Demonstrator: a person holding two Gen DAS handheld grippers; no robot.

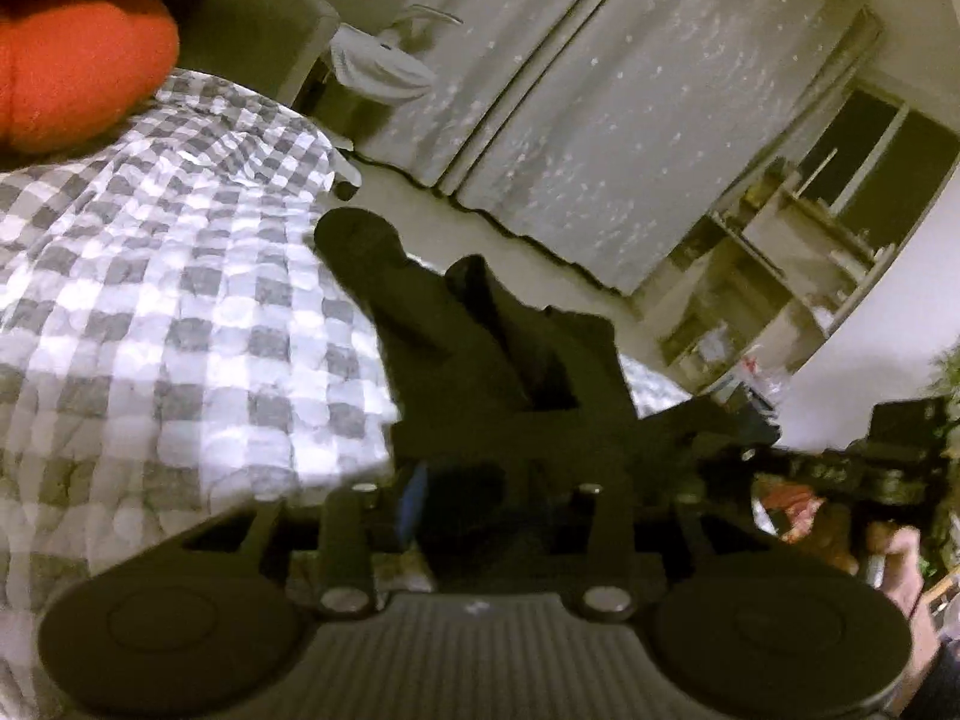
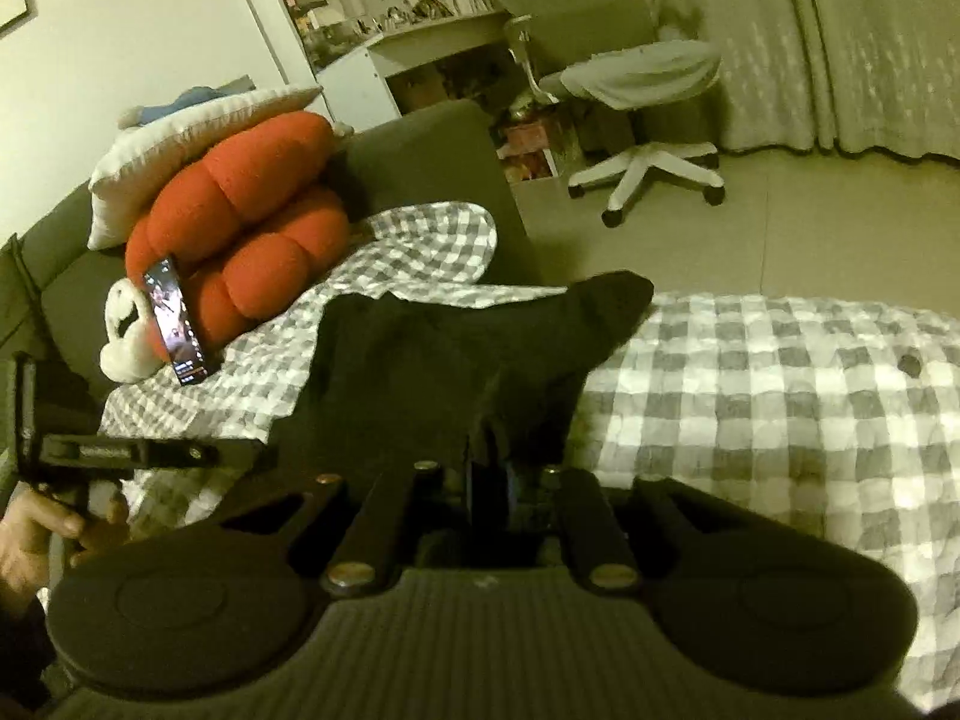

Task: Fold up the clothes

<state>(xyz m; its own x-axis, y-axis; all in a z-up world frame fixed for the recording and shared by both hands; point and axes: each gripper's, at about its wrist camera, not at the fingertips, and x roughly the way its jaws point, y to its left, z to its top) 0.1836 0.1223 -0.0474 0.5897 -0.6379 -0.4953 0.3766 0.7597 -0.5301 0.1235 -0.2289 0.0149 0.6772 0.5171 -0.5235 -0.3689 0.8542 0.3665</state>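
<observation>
Item: black garment [image 2: 456, 354], lifted above the checked bed cover [image 2: 780, 396] near its cushion-side edge. Right gripper [image 2: 489, 450] fingers closed on a fold; left gripper [image 1: 480, 324] fingers closed on cloth. Risk: uneven pulling slips the thin pinch, dropping the garment crumpled.

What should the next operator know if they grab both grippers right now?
Left gripper: shut on the black garment, raised off the checked sheet.
Right gripper: shut on the same garment, near its front edge.
Garment: bunched and partly lifted over the sheet; one end points toward the chair. Phone leans on the red cushion, off to the side.
Done: garment picked up at two points.
Left: spread it flat, then fold; no neat fold visible yet.
</observation>
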